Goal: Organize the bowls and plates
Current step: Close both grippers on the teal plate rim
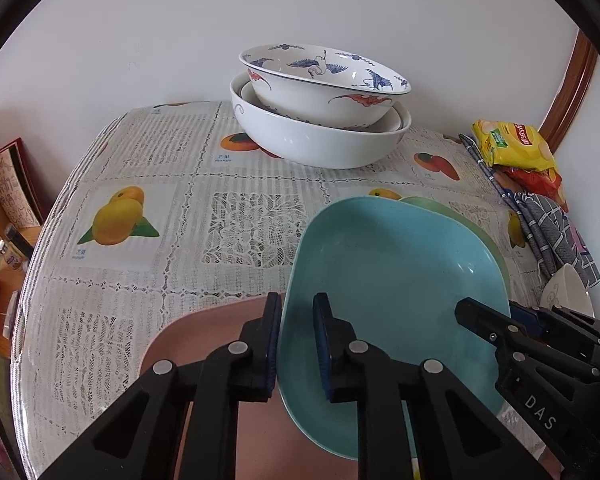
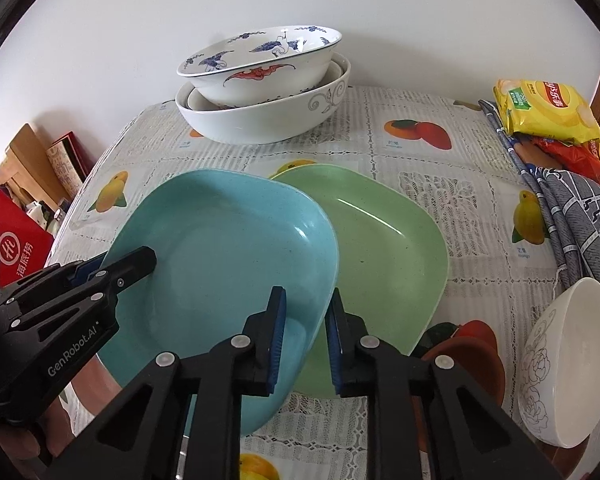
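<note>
A blue square plate (image 1: 396,280) (image 2: 228,248) is held tilted above the table. My left gripper (image 1: 298,344) straddles its left rim, and it also shows in the right wrist view (image 2: 112,272). My right gripper (image 2: 306,332) straddles its right rim, and it also shows in the left wrist view (image 1: 484,320). A pink plate (image 1: 204,344) lies under the left gripper. A green plate (image 2: 384,248) lies on the table under the blue plate's right edge. A stack of white bowls (image 1: 320,120) (image 2: 264,96) with a crane-painted one on top stands at the back.
A small white bowl (image 2: 572,360) leans on a brown bowl (image 2: 468,356) at the right. Snack bags (image 2: 548,112) and a checked cloth (image 2: 580,216) lie at the right edge. The table's left edge (image 1: 52,232) drops to boxes and a red bag (image 2: 16,248).
</note>
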A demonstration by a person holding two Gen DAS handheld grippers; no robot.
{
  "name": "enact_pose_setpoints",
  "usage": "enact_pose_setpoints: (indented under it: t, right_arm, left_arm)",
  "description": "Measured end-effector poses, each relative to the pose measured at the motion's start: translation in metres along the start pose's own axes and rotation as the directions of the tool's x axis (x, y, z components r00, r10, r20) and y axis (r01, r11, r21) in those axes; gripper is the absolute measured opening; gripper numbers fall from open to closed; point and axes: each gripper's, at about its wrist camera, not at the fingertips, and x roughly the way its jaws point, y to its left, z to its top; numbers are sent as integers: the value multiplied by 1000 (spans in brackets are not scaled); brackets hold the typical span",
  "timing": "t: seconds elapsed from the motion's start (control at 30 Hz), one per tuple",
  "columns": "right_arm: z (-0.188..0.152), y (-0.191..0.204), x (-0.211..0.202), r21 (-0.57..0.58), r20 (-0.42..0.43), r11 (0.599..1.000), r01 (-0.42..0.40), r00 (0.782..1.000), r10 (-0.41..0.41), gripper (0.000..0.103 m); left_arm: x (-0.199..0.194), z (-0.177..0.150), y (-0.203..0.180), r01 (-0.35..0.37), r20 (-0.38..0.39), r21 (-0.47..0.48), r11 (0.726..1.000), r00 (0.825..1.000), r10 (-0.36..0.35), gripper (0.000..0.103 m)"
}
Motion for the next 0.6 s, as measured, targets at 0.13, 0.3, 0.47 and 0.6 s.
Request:
enact_pose_setpoints:
  t: [0.13, 0.3, 0.47, 0.6]
  right_arm:
    - [0, -4, -5, 9, 7, 1000, 2, 1000, -2, 15]
    - [-2, -7, -18, 20, 27, 1000, -3, 1000, 3, 15]
    - [-6, -7, -34, 16, 49, 1000, -5, 999, 4, 15]
    - [-10, -8, -50, 14, 71, 1000, -5, 997, 4, 15]
  left_arm:
    - [-6, -1, 0, 10, 1, -6, 1000, 1000, -10, 13]
    - [-17, -3, -5, 6, 15, -2, 1000, 1000, -6, 12]
    - [-32, -7, -8, 12, 28, -12, 1000, 1000, -12, 12]
    - [-46, -10, -13, 9, 43, -9, 1000, 999, -9, 12]
